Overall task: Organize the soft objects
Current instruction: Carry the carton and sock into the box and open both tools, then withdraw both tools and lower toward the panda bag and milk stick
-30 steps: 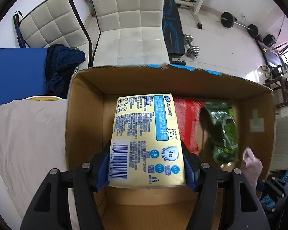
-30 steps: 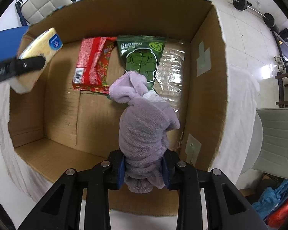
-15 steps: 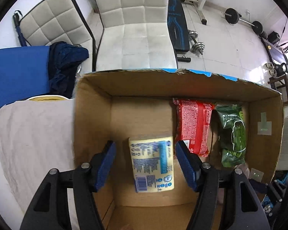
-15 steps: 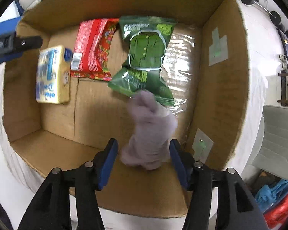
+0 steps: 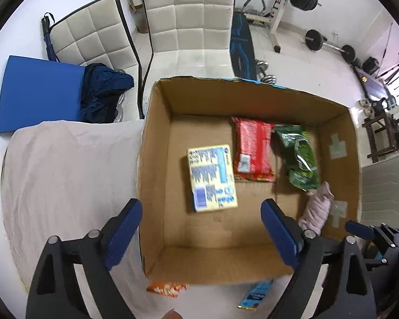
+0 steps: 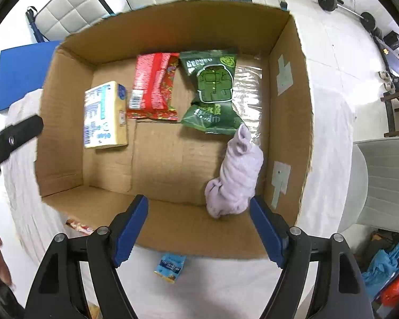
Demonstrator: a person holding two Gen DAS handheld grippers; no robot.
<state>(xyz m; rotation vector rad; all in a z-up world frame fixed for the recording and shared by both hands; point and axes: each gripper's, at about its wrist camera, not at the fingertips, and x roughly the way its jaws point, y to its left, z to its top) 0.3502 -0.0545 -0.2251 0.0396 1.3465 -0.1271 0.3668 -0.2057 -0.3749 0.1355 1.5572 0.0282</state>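
Left wrist view: left gripper (image 5: 201,228) is spread wide and empty above the near edge of the cardboard box (image 5: 157,175). Right gripper (image 6: 198,228) is likewise spread and empty above the box's near wall.

Contents on the box floor: yellow pack (image 5: 212,177) centre-left, red packet (image 5: 252,151) beside it at the far side, green packet (image 5: 298,156) to the right of that, lilac sock bundle (image 6: 235,174) at the near right, its far tip touching the green packet.

Outside the box, on the white-covered desk (image 5: 66,175) just beyond the near wall: a small blue sachet (image 6: 170,264) and an orange packet (image 5: 166,288).

Governing relation: the blue sachet lies nearer than both grippers' fingertips, roughly between the right gripper's fingers but below and behind them; its long axis runs near-to-far, slightly tilted. Judgement: the right gripper is better placed for it, the left for the orange packet, which sits left of the sachet. Either must draw back and descend.
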